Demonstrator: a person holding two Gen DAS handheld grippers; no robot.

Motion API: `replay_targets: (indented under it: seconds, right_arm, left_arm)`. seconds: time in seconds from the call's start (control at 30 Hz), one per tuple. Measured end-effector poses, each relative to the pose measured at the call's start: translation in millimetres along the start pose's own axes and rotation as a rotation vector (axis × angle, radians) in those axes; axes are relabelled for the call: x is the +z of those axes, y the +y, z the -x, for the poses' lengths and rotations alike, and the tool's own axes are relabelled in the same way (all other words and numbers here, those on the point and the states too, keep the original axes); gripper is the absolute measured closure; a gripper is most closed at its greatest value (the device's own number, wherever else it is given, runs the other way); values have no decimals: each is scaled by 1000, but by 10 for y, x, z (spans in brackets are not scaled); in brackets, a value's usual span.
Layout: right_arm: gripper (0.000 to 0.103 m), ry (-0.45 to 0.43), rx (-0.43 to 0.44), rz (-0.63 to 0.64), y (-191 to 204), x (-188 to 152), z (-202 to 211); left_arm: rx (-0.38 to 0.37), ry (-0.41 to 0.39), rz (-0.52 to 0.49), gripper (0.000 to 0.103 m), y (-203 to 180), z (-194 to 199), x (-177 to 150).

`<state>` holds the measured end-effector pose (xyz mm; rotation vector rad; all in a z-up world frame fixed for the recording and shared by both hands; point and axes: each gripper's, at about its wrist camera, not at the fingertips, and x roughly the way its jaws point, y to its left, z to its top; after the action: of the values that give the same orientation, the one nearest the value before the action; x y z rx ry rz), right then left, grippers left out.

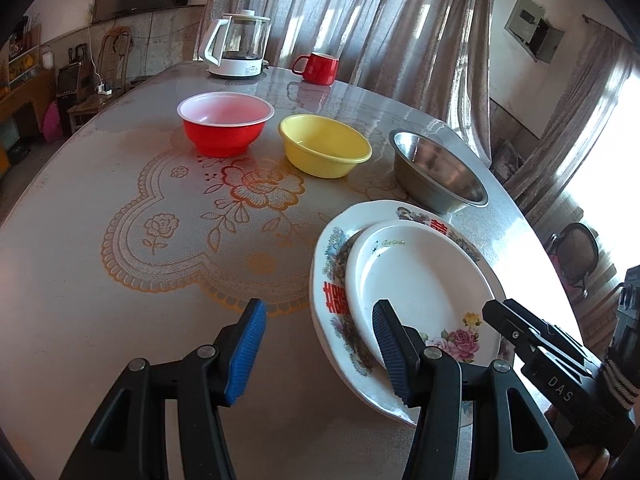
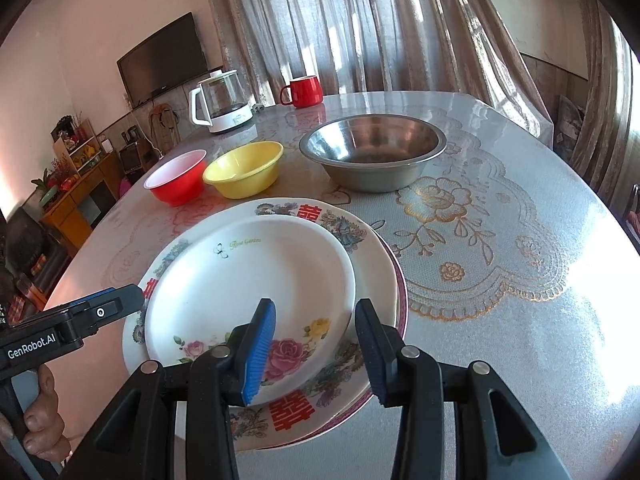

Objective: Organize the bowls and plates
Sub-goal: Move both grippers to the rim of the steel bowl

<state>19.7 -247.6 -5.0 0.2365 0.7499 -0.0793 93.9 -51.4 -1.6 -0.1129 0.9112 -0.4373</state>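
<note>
A small white rose plate [image 1: 424,288] [image 2: 256,280] lies stacked on a larger patterned plate [image 1: 336,248] [image 2: 372,248], with a further dark-rimmed plate [image 2: 400,292] under them. Behind stand a red bowl [image 1: 224,128] [image 2: 176,180], a yellow bowl [image 1: 324,146] [image 2: 244,172] and a steel bowl [image 1: 440,172] [image 2: 372,156]. My left gripper [image 1: 320,352] is open, its right finger over the stack's near left edge. My right gripper [image 2: 316,348] is open and empty, over the near rim of the stack.
A glass kettle [image 1: 240,46] [image 2: 220,100] and a red mug [image 1: 318,67] [image 2: 304,91] stand at the table's far side. The round table [image 1: 120,320] [image 2: 520,320] carries a lace-pattern cover. Curtains hang behind.
</note>
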Motion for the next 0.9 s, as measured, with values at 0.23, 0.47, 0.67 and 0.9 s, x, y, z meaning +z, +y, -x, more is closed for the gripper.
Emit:
replay_targets:
  seconds: [0.23, 0.47, 0.67, 0.9]
  right_arm:
    - [62, -16, 22, -42, -119, 97, 46]
    - [62, -1, 54, -91, -253, 151, -8]
    - [62, -3, 68, -126, -365, 200, -27]
    - [62, -12, 83, -136, -453, 313, -55]
  left_arm:
    - [17, -1, -8, 47, -14, -20, 107]
    - [6, -1, -43, 47, -122, -76, 168]
    - [-16, -6, -71, 48, -261, -123, 268]
    - [-34, -9, -106, 53, -450, -233, 432]
